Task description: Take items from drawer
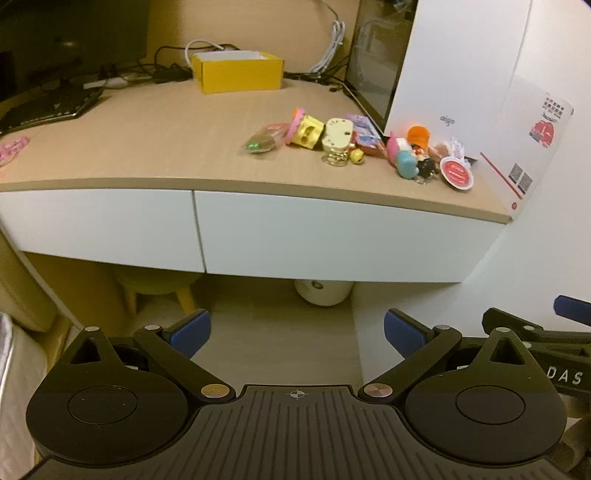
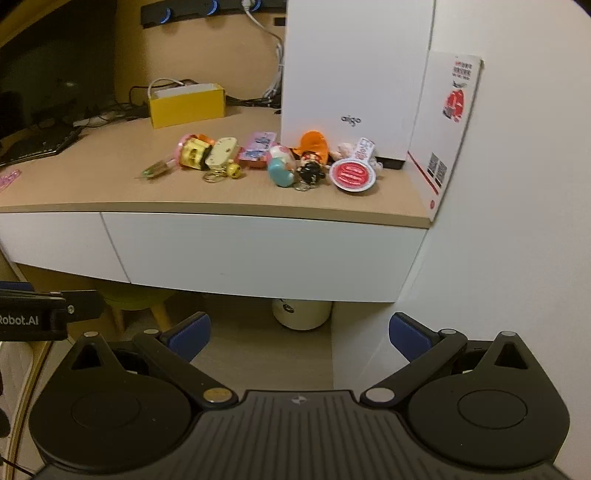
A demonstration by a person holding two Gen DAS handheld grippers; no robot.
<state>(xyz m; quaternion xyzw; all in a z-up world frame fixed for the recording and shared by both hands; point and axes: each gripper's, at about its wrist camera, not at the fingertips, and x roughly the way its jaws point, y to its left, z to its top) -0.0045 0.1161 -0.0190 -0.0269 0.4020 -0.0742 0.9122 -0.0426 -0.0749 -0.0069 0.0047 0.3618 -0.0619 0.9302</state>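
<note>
Both drawers under the bench are shut. The small toys lie in a row near its front edge, probably within easy reach. The left tongs and right tongs hang back, fingers apart and empty. The white box reads "aigo".

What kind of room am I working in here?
Probably a bedroom or home study corner: a wall-side wooden desk with two shut white drawers under its edge, a dark monitor with a tangle of cables behind, and small toys and keychains heaped by a white box.
</note>
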